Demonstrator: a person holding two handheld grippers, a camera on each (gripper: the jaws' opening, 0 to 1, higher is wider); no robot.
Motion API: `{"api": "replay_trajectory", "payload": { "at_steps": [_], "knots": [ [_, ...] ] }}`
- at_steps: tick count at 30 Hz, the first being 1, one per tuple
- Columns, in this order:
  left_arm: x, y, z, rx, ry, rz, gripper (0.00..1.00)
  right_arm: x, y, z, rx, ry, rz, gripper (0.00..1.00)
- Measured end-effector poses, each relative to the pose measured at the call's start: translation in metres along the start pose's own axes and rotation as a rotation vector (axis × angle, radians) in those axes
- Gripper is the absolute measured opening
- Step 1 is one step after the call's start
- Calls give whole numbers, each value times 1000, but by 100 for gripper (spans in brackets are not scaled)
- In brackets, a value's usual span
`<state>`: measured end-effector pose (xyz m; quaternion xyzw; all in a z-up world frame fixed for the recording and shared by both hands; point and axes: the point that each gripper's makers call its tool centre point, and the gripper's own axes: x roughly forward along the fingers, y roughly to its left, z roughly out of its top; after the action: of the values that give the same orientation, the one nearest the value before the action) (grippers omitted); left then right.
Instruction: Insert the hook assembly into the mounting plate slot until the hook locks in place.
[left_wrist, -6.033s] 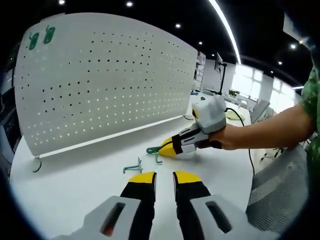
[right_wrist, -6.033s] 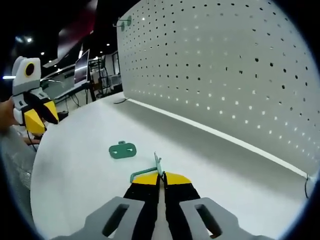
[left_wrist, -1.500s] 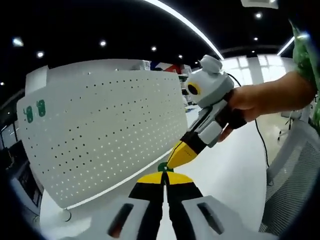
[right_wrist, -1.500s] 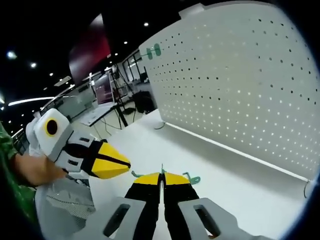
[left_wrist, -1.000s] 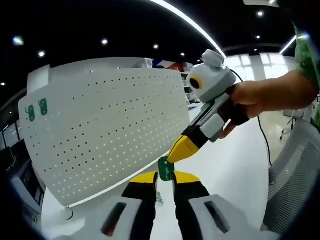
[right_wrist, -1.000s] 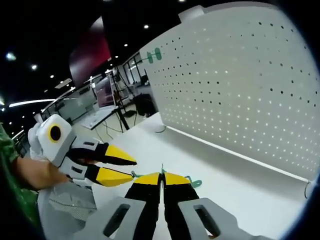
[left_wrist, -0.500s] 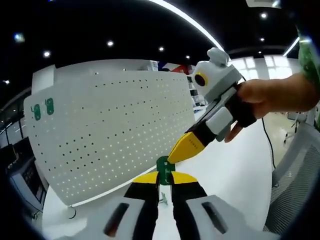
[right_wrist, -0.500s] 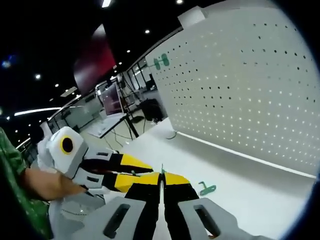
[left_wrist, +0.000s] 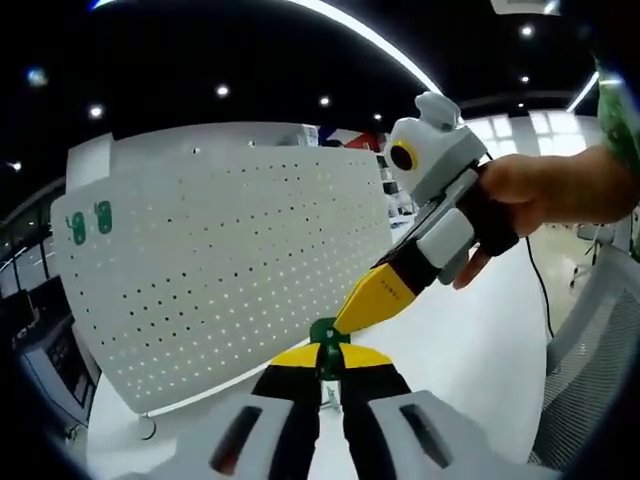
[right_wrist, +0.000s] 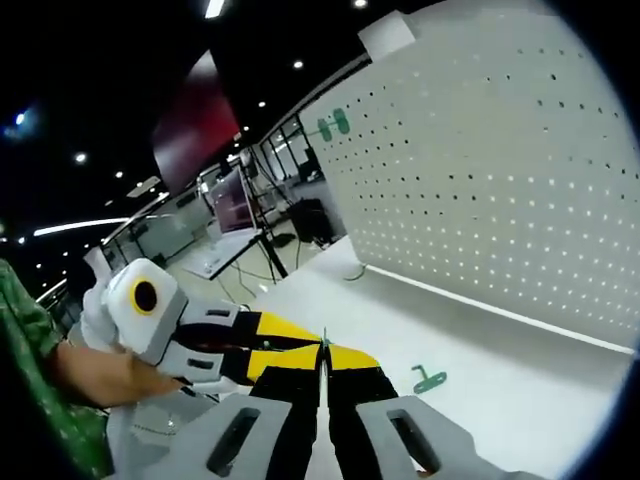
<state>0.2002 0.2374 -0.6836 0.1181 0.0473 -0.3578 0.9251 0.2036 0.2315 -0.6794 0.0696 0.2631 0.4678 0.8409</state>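
Note:
In the left gripper view my left gripper (left_wrist: 325, 356) is held up in the air, its yellow jaws shut on a small green mounting plate (left_wrist: 323, 334). My right gripper (left_wrist: 372, 298) comes in from the right in a person's hand (left_wrist: 545, 195), its yellow tip touching that plate. In the right gripper view my right gripper (right_wrist: 322, 356) is shut on a thin green hook (right_wrist: 323, 344) seen edge-on. The left gripper (right_wrist: 268, 345) reaches in from the left and meets it at the tips. Where the hook meets the plate is hidden.
A large white pegboard (left_wrist: 230, 260) stands upright on the white table (right_wrist: 500, 370). Two green plates (left_wrist: 88, 222) hang near its top corner, the same green plates (right_wrist: 333, 125) seen at the board's far end. A spare green hook (right_wrist: 430, 380) lies on the table. Desks and monitors stand behind.
A second ago my left jaws stood open around the green plate; they have closed on it. The right gripper stayed shut, tip at the plate. Both hands drifted slightly.

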Motion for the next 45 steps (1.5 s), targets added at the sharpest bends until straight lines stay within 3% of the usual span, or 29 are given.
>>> {"api": "replay_trajectory", "payload": {
  "at_steps": [14, 26, 36, 40, 45],
  "knots": [
    [0, -2, 2, 14, -8, -3, 4, -2, 0, 0, 9, 4, -2, 0],
    [-1, 0, 4, -14, -20, 3, 4, -3, 1, 2, -50, -3, -11, 6],
    [-1, 3, 4, -38, -24, 10, 4, -9, -6, 9, -155, -27, -72, 12],
    [-1, 4, 4, -46, -24, 14, 4, -11, -10, 7, -233, -13, -104, 12],
    [-2, 6, 4, -68, -30, 21, 4, -15, -11, 2, -254, -8, -124, 15]
  ]
}}
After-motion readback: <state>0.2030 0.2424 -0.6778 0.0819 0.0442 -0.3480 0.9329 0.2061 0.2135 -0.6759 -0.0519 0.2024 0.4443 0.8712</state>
